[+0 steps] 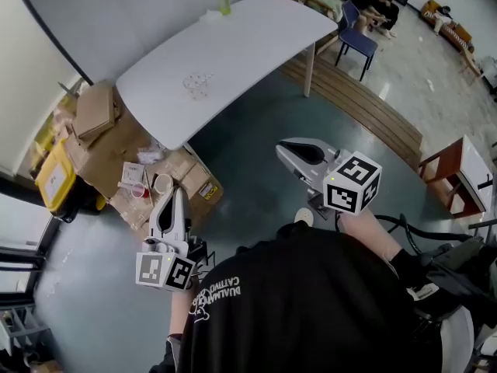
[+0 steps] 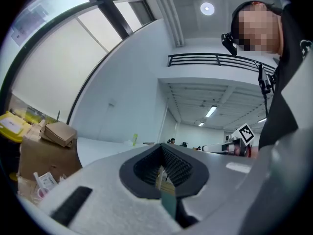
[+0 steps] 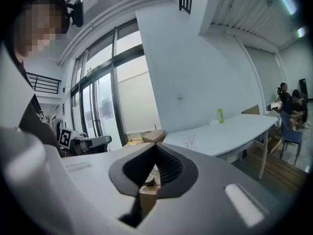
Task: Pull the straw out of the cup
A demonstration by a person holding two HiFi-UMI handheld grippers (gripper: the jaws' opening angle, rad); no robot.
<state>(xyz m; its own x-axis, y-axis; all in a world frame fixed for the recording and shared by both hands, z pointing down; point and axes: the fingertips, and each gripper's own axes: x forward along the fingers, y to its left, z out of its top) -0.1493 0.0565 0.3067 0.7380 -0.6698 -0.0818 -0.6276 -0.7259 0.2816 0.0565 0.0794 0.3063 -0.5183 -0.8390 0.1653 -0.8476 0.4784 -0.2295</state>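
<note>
A small yellow-green cup (image 1: 223, 0) stands at the far end of the white table (image 1: 233, 53); it is too small to make out a straw. The same cup shows far off in the left gripper view (image 2: 135, 140) and in the right gripper view (image 3: 220, 115). My left gripper (image 1: 178, 191) hangs over the floor beside the cardboard boxes, well short of the table, jaws together and nothing in them (image 2: 161, 148). My right gripper (image 1: 284, 150) is held over the green floor in front of the table, also shut and empty (image 3: 156, 148).
Cardboard boxes (image 1: 116, 154) with loose packets and a paper cup (image 1: 163, 183) lie under the table's near left end, next to a yellow bin (image 1: 54, 179). A blue chair (image 1: 357, 41), a wooden platform (image 1: 365, 103) and a small red-brown table (image 1: 458, 177) stand to the right.
</note>
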